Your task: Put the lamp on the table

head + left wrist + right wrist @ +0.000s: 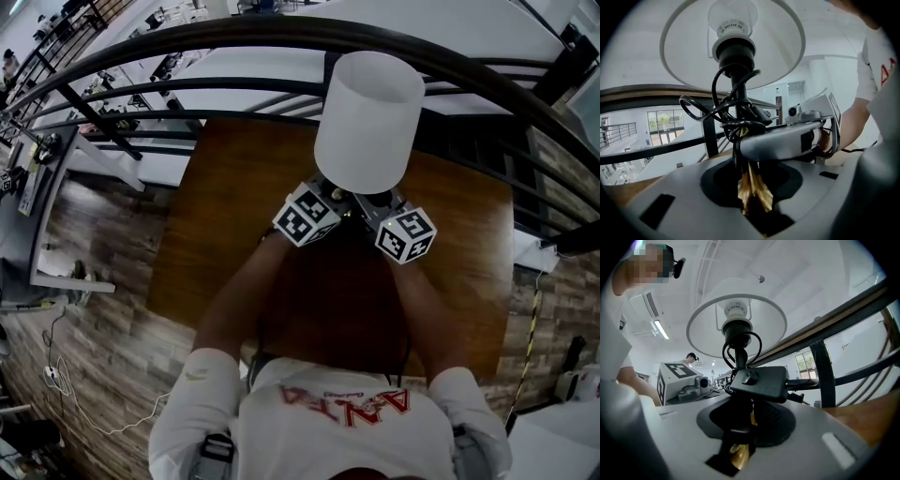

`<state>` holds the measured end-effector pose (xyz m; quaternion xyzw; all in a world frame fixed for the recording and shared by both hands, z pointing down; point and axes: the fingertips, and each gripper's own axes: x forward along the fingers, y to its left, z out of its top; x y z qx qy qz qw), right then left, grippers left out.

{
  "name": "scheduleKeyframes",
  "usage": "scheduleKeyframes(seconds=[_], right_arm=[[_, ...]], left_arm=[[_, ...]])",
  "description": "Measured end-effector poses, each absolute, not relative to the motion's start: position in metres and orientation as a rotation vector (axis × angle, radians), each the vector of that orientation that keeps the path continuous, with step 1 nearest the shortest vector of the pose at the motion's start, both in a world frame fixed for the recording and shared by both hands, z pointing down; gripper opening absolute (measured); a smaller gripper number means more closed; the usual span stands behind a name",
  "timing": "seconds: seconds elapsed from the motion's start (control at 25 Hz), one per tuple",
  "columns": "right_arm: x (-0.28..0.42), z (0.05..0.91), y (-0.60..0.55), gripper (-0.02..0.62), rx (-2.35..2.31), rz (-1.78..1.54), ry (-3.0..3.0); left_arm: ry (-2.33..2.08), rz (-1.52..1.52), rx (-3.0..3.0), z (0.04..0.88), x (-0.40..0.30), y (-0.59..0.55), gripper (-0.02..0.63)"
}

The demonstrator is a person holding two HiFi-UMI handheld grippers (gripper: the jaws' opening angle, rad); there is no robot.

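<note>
Head view: the left gripper (320,201) and right gripper (382,210) hold the lamp (368,122) upright over the table (234,216).
Left gripper view: the jaws clamp its gold stem (752,187), with the cord (740,123) wound round it.
Right gripper view: the jaws likewise grip the stem (739,453).

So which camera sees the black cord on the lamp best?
The left gripper view: the cord loops big and clear under the shade. The right gripper view shows smaller loops. The head view shows only the top of the white shade, which hides the cord.
</note>
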<state>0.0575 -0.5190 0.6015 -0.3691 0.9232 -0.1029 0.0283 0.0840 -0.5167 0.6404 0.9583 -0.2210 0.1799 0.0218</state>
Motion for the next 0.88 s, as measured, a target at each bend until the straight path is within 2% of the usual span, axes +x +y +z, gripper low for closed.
scheduleKeyframes(seconds=[0.68, 0.88], right_arm=[[0.056, 0.609, -0.51, 0.106, -1.194, -0.352, 2.851], [0.066, 0.616, -0.497, 0.14, -1.242, -0.435, 2.838]], left_arm=[[-0.79, 0.54, 2.983, 0.649, 0.078, -0.511, 0.12], [-0.831, 0.541, 2.959, 0.645, 0.072, -0.5, 0.142]])
